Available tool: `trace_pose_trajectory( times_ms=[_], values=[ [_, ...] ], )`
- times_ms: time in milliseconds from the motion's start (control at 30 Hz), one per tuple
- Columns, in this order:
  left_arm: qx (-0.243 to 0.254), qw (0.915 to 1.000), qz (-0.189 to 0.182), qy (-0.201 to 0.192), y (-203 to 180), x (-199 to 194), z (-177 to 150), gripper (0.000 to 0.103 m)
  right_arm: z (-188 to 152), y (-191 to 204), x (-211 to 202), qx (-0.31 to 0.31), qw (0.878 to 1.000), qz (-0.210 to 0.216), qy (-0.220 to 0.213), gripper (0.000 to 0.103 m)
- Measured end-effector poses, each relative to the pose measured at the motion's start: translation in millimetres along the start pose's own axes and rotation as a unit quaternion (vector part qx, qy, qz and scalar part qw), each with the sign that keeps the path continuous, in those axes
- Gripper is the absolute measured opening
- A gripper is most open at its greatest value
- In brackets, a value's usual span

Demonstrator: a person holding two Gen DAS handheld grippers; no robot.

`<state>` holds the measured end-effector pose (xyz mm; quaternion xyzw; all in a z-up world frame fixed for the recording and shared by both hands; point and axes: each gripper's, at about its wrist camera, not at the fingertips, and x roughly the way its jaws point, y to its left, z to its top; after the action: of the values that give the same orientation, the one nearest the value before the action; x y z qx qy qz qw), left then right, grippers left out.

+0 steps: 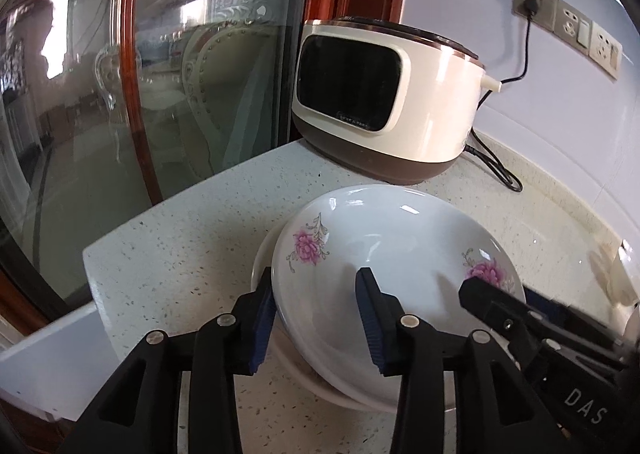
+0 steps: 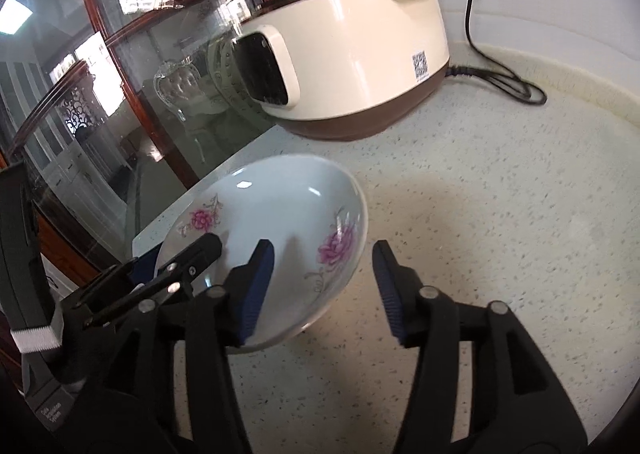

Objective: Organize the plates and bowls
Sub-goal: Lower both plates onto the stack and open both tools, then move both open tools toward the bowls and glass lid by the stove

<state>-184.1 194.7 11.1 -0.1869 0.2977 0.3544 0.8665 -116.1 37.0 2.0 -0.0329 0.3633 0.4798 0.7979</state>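
A white plate with pink flowers lies tilted on top of another white plate on the speckled counter. My left gripper is open, its two fingers astride the flowered plate's near left rim. My right gripper is open too, its jaws astride the same plate's right rim, one finger inside and one outside. Each gripper shows in the other's view: the right gripper at the plate's right edge, the left at its left edge.
A cream and brown rice cooker stands at the back of the counter, its black cord running to wall sockets. A glass door with a red wooden frame bounds the counter on the left. The counter's left edge is close to the plates.
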Motion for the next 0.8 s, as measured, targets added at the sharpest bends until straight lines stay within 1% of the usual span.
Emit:
trace_pose_trajectory(
  times_ms=[67, 167, 200, 267, 300, 333, 367, 433, 500, 567, 600, 633, 700, 800],
  values=[
    [0.008, 1.0, 0.004, -0.004, 0.0, -2.7, -0.9, 0.041, 1.6, -3.2, -4.7, 0.008, 1.0, -0.001, -0.011, 0.057],
    [0.021, 0.9997, 0.012, -0.009, -2.0, -4.0, 0.0, 0.043, 4.0, -10.4, -7.0, 0.019, 1.0, -0.007, -0.02, 0.064],
    [0.029, 0.9993, 0.019, -0.012, -4.1, -4.4, -0.1, 0.045, 4.3, -14.0, -6.2, 0.028, 0.999, -0.005, -0.018, 0.064],
    [0.06, 0.996, 0.063, -0.017, -12.3, -4.0, -1.3, 0.067, 4.9, -19.8, -3.3, 0.044, 0.999, 0.001, -0.009, 0.064],
    [0.077, 0.9937, 0.079, -0.019, -16.8, -2.9, -2.8, 0.081, 5.2, -22.4, -2.6, 0.051, 0.999, 0.005, -0.006, 0.064],
    [0.091, 0.9922, 0.082, -0.021, -20.5, -2.9, -3.9, 0.082, 5.5, -24.9, -2.3, 0.058, 0.998, 0.008, -0.004, 0.064],
    [0.092, 0.9924, 0.079, -0.022, -21.2, -3.6, -4.4, 0.082, 6.3, -25.9, -3.4, 0.061, 0.998, 0.009, -0.006, 0.064],
    [0.087, 0.9931, 0.076, -0.024, -21.6, -5.3, -4.3, 0.082, 7.8, -28.5, -8.4, 0.064, 0.998, 0.007, -0.016, 0.064],
    [0.088, 0.9921, 0.083, -0.033, -21.1, -8.0, -5.3, 0.082, 8.8, -32.5, -14.6, 0.071, 0.997, -0.001, -0.03, 0.064],
    [0.076, 0.9919, 0.089, -0.048, -16.9, -12.0, -3.9, 0.082, 10.1, -38.1, -18.6, 0.083, 0.996, -0.004, -0.039, 0.068],
    [0.065, 0.993, 0.084, -0.052, -14.5, -14.1, -3.4, 0.082, 11.4, -40.8, -19.1, 0.088, 0.995, -0.003, -0.04, 0.071],
    [0.053, 0.9946, 0.071, -0.053, -12.7, -16.1, -3.4, 0.083, 11.7, -43.9, -19.1, 0.095, 0.995, -0.002, -0.04, 0.072],
    [0.043, 0.9966, 0.046, -0.053, -11.1, -18.0, -2.8, 0.083, 11.9, -47.3, -17.5, 0.099, 0.994, -0.001, -0.036, 0.072],
    [0.049, 0.997, 0.03, -0.052, -16.8, -19.8, -5.3, 0.083, 12.3, -47.2, -16.9, 0.092, 0.995, 0.002, -0.038, 0.072]
  ],
)
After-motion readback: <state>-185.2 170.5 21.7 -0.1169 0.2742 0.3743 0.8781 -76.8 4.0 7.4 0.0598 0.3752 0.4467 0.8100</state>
